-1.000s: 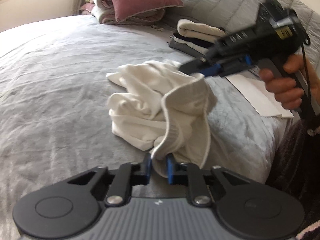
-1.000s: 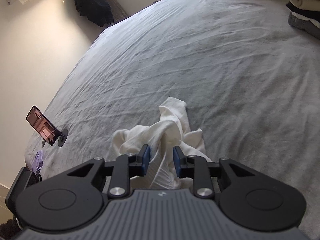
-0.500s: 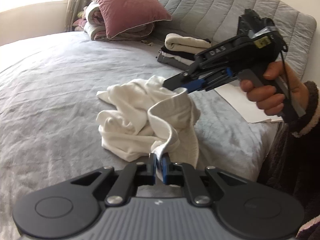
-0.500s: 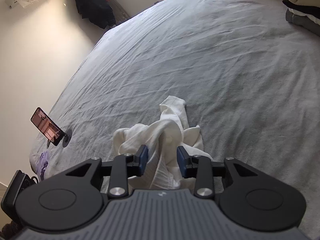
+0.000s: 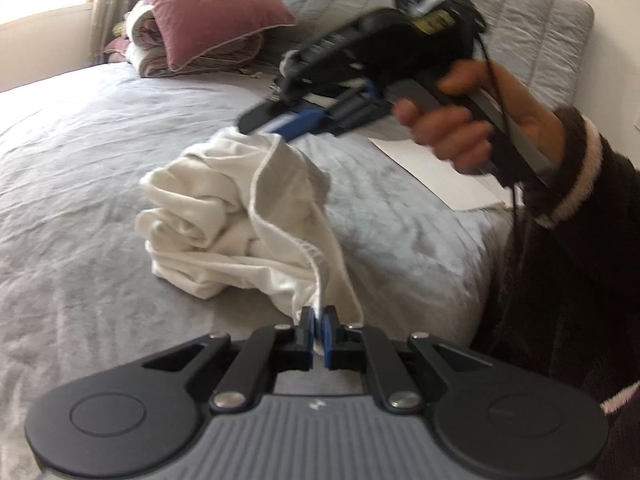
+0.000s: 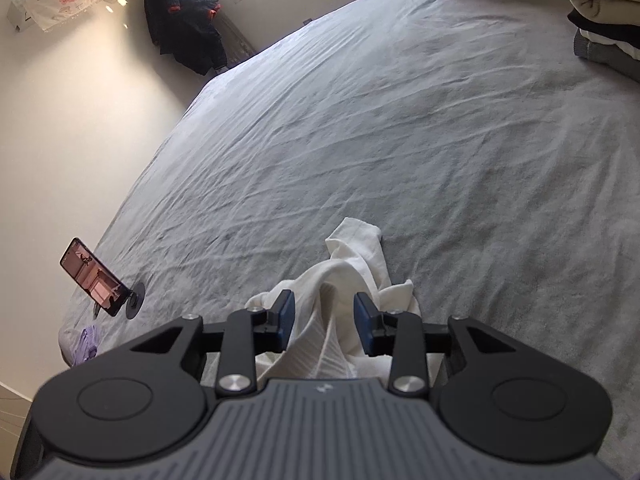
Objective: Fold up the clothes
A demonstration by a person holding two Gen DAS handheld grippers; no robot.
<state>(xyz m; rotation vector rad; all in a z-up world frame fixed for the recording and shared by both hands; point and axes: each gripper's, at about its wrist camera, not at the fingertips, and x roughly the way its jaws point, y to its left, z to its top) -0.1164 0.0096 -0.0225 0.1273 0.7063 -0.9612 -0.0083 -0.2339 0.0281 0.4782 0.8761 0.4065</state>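
Now the left tool (image 5: 319, 330) pinches a hem of the crumpled white garment (image 5: 224, 216), which lies bunched on the grey bed (image 6: 400, 120). Above it, the right tool (image 6: 324, 326) stands with its jaws apart, cloth loose between them.

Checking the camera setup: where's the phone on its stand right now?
Right wrist view only: the phone stands near the bed's left edge, left of the white garment, with a small purple item just below it.
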